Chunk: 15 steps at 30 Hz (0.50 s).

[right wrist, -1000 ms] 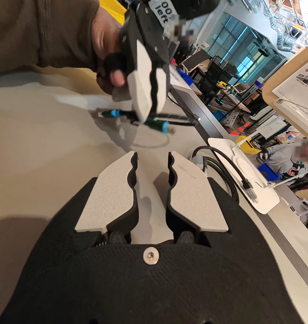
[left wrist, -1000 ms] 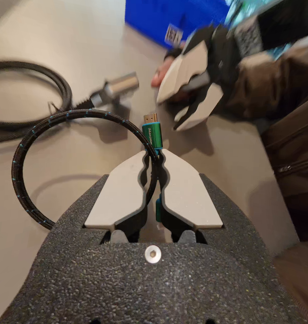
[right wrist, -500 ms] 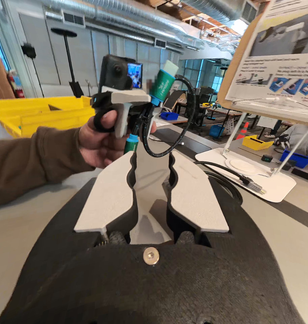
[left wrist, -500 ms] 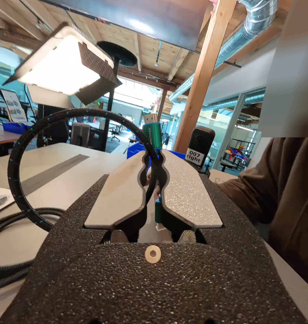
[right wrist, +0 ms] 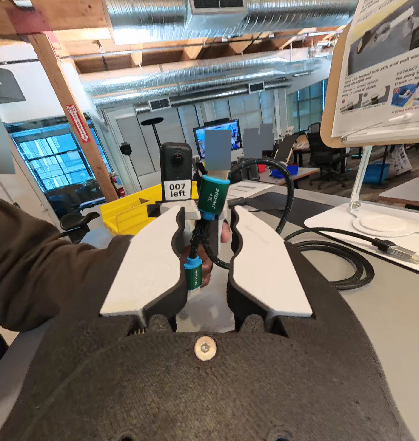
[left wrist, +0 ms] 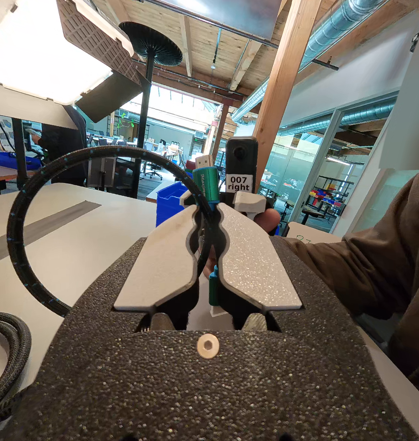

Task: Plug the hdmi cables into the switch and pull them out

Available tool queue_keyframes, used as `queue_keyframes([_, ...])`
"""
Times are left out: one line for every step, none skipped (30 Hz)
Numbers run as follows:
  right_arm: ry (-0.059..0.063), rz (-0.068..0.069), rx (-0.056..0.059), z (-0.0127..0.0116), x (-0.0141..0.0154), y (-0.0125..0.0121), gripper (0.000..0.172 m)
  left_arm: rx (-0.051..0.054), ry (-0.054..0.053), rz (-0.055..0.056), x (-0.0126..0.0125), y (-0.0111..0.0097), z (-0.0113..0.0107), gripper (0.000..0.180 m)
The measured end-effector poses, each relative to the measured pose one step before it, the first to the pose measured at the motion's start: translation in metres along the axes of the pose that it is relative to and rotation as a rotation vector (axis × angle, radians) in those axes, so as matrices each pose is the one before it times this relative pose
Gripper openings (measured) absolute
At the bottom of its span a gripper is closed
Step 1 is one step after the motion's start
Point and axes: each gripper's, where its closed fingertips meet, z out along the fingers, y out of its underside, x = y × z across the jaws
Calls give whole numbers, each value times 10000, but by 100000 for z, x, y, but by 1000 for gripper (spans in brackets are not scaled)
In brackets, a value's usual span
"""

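Note:
My left gripper [left wrist: 207,206] is shut on a black braided cable with blue flecks [left wrist: 15,233], pinching two strands together just below a green plug [left wrist: 207,183] that points up. The cable's other green plug [left wrist: 213,290] hangs between my fingers. The rest arcs out in a loop to the left. My right gripper [right wrist: 207,210] is open and faces the left one head-on. The upright green plug [right wrist: 213,198] and the hanging plug [right wrist: 193,278] show in the gap between its fingers, with clear space to each pad. The right gripper's fingers [left wrist: 250,201] show just behind the plug.
A second black cable [right wrist: 347,269] lies coiled on the grey table [left wrist: 84,238], its plug [right wrist: 394,250] on a white stand base [right wrist: 347,229] under an instruction board [right wrist: 382,71]. A yellow bin [right wrist: 129,212], a blue bin [left wrist: 170,205] and a thick black cable coil [left wrist: 7,346] stand nearby. Left and right tips are no more than a few centimetres apart.
Both grippers have swung up from the table to face each other. The left kept its hold on the cable throughout. The right has come closer to the plug, still open.

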Motion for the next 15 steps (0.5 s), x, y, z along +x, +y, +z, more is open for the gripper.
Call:
queue_keyframes([48,79,-155,36,101,154,35,-97,-93,-106,-149,234,137,11])
queue_keyframes([58,138,-75,5,144,67,33,-98,-64,-97,-132,205,83,11])
queue_keyframes([50,134,-38,-3,144,39,29,-115,-60,-50,-112,197,79,11])
queue_keyframes([51,141,-20,-8,178,52,28,-98,-103,5,-122,126,52,11])
queue_keyframes([40,187,-23,-1,186,59,26,-141,-118,25,-146,153,35,11])
queue_keyframes([-23,180,-10,-7,110,55,25,-139,-63,26,-76,158,35,11])
queue_keyframes([-36,124,15,-20,60,28,23,-106,12,24,20,115,9,11])
queue_keyframes([62,72,0,-17,157,28,20,-138,1,-13,9,180,52,11])
queue_keyframes([108,8,-60,9,190,78,20,-137,-118,-31,-165,175,32,11])
queue_keyframes([102,-91,-72,-6,141,87,20,-190,-67,4,-110,237,15,11])
queue_keyframes([98,-171,-32,-49,102,1,20,-211,-79,98,-107,252,-23,12])
queue_keyframes([114,-171,0,-68,90,-69,20,-273,-103,181,-120,308,-52,13])
queue_keyframes([172,-140,2,-86,207,-85,20,-230,-80,211,-67,170,-120,17])
queue_keyframes([224,-104,26,-140,337,-99,20,-44,-83,140,-103,-151,-272,24])
queue_keyframes([243,-66,67,-222,424,-137,20,79,-36,39,-128,-378,-414,30])
